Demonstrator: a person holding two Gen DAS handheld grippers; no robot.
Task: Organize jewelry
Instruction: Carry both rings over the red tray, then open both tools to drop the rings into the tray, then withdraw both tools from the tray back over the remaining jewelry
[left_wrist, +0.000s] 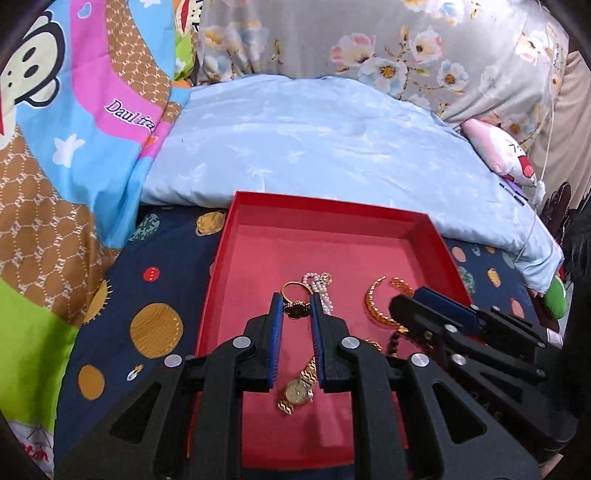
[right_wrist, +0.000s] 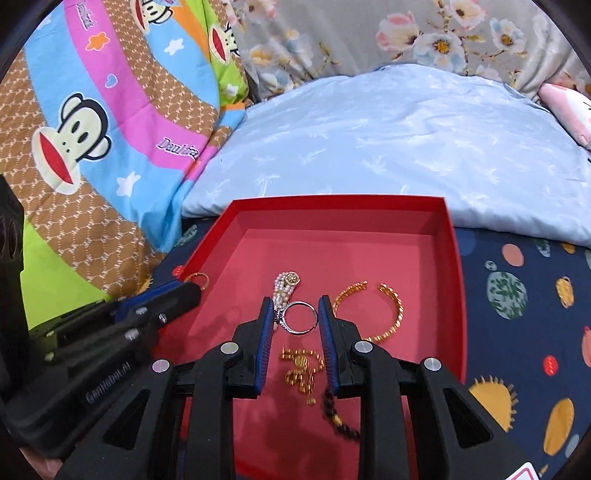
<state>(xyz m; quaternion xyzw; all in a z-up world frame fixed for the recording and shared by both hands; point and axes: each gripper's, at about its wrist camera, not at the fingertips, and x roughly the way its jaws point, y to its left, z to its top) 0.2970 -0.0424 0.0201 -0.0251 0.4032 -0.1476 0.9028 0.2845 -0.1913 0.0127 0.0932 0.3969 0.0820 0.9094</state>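
My left gripper (left_wrist: 296, 302) is shut on a gold ring with a dark flower face (left_wrist: 295, 309), held over the red tray (left_wrist: 325, 205). My right gripper (right_wrist: 297, 304) is shut on a silver ring (right_wrist: 302, 318) over the same tray (right_wrist: 332, 205). On the tray floor lie a pearl bracelet (right_wrist: 286, 284), an open gold bangle (right_wrist: 391, 314), a gold chain (right_wrist: 301, 373), a dark bead bracelet (right_wrist: 340, 421) and a gold watch (left_wrist: 299, 391). The two grippers stand side by side, the left gripper (right_wrist: 186, 291) to the left of the right gripper (left_wrist: 410, 299).
The tray rests on a navy planet-print sheet (left_wrist: 147, 295). A pale blue pillow (left_wrist: 314, 147) lies just behind it, a cartoon-monkey quilt (left_wrist: 74, 110) is bunched at the left, and a flowered cover (left_wrist: 406, 44) lies at the back. A pink plush toy (left_wrist: 502, 155) sits at the right.
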